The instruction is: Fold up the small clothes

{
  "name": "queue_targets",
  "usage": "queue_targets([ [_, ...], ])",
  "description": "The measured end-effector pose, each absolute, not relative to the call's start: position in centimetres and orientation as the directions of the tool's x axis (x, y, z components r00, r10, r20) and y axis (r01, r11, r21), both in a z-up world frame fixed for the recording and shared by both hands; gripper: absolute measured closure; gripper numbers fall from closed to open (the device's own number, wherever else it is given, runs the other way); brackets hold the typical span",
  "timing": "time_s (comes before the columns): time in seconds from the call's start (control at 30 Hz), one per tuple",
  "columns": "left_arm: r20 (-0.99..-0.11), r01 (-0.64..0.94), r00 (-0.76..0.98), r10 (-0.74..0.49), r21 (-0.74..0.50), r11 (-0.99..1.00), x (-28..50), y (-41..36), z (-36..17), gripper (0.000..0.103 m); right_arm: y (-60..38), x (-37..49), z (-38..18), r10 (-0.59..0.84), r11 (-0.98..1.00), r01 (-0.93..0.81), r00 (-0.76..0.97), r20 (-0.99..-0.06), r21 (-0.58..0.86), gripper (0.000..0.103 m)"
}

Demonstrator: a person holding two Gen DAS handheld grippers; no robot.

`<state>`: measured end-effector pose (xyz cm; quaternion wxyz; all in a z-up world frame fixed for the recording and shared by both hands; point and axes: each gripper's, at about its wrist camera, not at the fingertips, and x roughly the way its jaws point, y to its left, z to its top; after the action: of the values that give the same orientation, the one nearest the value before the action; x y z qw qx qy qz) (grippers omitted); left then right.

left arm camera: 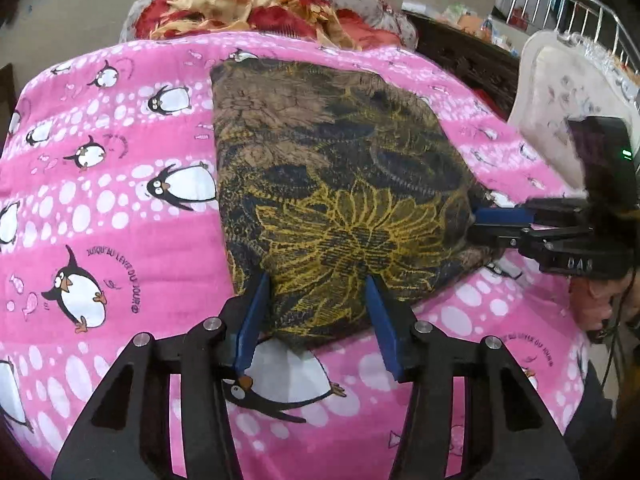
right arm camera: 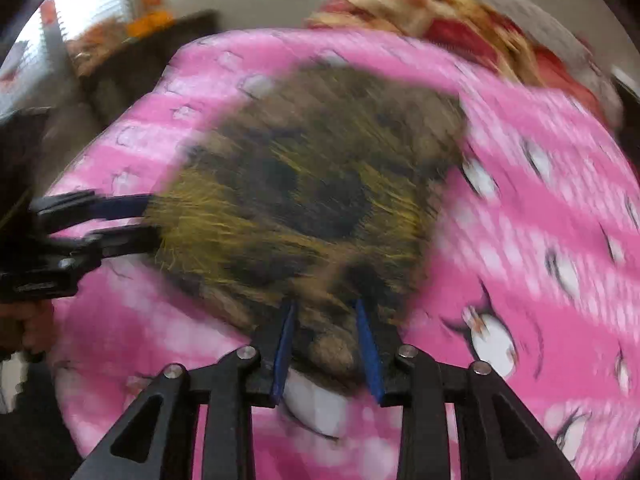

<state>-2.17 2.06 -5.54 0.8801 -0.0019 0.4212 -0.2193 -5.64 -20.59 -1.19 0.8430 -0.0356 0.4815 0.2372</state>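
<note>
Reading both wrist views: the dark floral garment (left arm camera: pixel 336 184) lies already folded into a compact, roughly four-sided pad on the pink penguin blanket (left arm camera: pixel 100 208), set toward the right half of the bed. Its long axis runs from the near corner away toward the heap of red and orange cloth (left arm camera: pixel 248 8) at the far end.

Left gripper (left arm camera: pixel 318 294): jaws stand apart, straddling the near corner of the garment. The blue pads flank the cloth without pressing on it, so I log it as released. Right gripper (left arm camera: pixel 478 226): seen from the left camera it comes in level from the right and meets the garment's right corner, jaws narrowly parted. Its own view is heavily motion-blurred; cloth sits between the fingers there, but I cannot tell whether the pads actually pinch it.

Key relation, as I judge it: both tongs sit on the near and right edges, with the bulk of the garment lying forward and left of them. Any further fold would carry those corners across toward the far-left edge.

Room: broad bare blanket to the left of the garment; little margin on the right, where the blanket edge and a pale cushioned chair (left arm camera: pixel 556 104) stand close.
</note>
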Motion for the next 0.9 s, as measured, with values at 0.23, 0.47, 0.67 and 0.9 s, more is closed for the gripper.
queue_targets([
  [0.23,-0.670,0.361,0.610,-0.422,-0.240,0.901,-1.3,2.7,-1.1,0.054,-21.0,-4.3,2.8,0.416,0.884,-0.403,0.449,-0.791,0.236,0.075],
  [0.47,-0.602,0.259,0.710,-0.365,-0.259,0.930,9.9,0.7,2.1,0.052,-18.0,3.3,5.4,0.197,0.975,-0.205,0.598,-0.777,0.090,0.075],
  [0.67,-0.730,0.108,0.627,-0.272,-0.264,0.958,16.5,0.2,-4.0,0.047,-18.7,8.7,-1.0,0.111,0.994,-0.047,0.505,-0.856,0.101,0.075],
  [0.9,-0.723,0.109,0.610,-0.324,-0.329,0.938,16.4,1.1,-5.5,0.037,-19.1,7.1,-1.1,0.164,0.985,-0.146,0.617,-0.770,0.093,0.070],
])
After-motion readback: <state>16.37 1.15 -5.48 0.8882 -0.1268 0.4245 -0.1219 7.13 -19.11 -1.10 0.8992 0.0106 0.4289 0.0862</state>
